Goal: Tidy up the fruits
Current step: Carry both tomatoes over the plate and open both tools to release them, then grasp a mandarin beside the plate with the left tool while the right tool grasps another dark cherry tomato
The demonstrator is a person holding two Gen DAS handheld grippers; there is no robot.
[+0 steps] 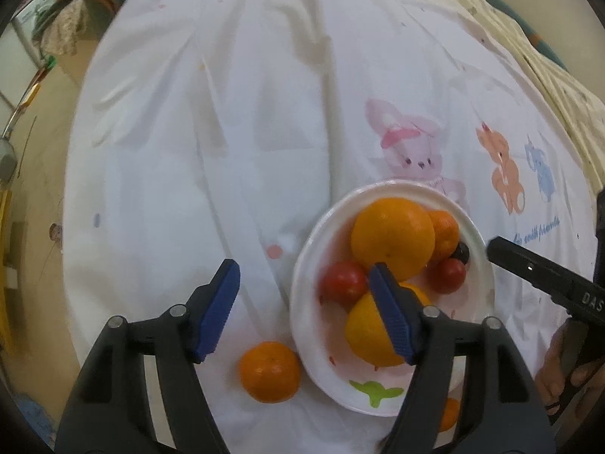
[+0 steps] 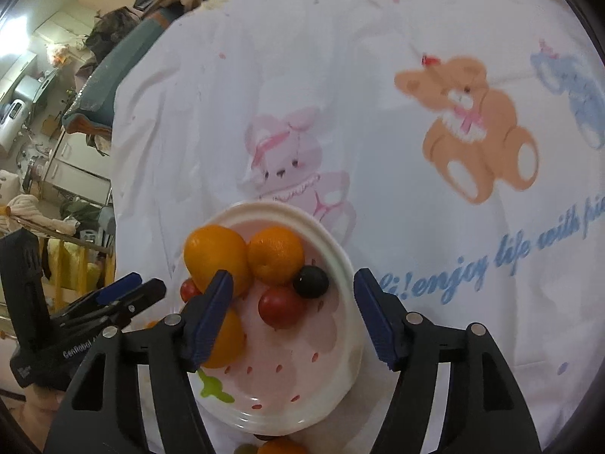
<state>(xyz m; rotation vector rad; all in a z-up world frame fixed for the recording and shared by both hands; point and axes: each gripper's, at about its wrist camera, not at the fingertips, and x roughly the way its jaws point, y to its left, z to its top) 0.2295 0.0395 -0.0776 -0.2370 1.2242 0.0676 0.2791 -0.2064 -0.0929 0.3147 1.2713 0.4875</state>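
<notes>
Both grippers hover over the white plate (image 2: pixel 340 265), which sits on a wrinkled white cloth (image 1: pixel 227 132) printed with cartoon animals; whether a table or a bed lies under the cloth cannot be told. Left gripper (image 1: pixel 304 312): jaws wide apart, holding nothing, one finger over the plate, the other over bare cloth. Right gripper (image 2: pixel 293 317): jaws likewise spread wide and empty, straddling the near half of the plate. On the plate: a large orange (image 1: pixel 393 238) at the far side, a mandarin (image 2: pixel 276 255) touching it, a second large orange (image 1: pixel 368 335) nearer the left gripper, two red tomato-like fruits (image 2: pixel 281 306) (image 1: pixel 344 282), and one dark round fruit (image 2: pixel 311 282), probably a grape. Still off the plate: a loose mandarin (image 1: pixel 269 371) on the cloth just beside the plate's rim, and at least one more orange fruit (image 2: pixel 281 446) at the near edge, mostly hidden. Risks, as judged: the plate is crowded along one side, so another round fruit dropped there could knock the small ones rolling over the rim. The cloth is soft and creased; pressing the rim could tilt the plate. The loose mandarin may roll when the jaws close off-centre. The two grippers are near each other and could collide.
</notes>
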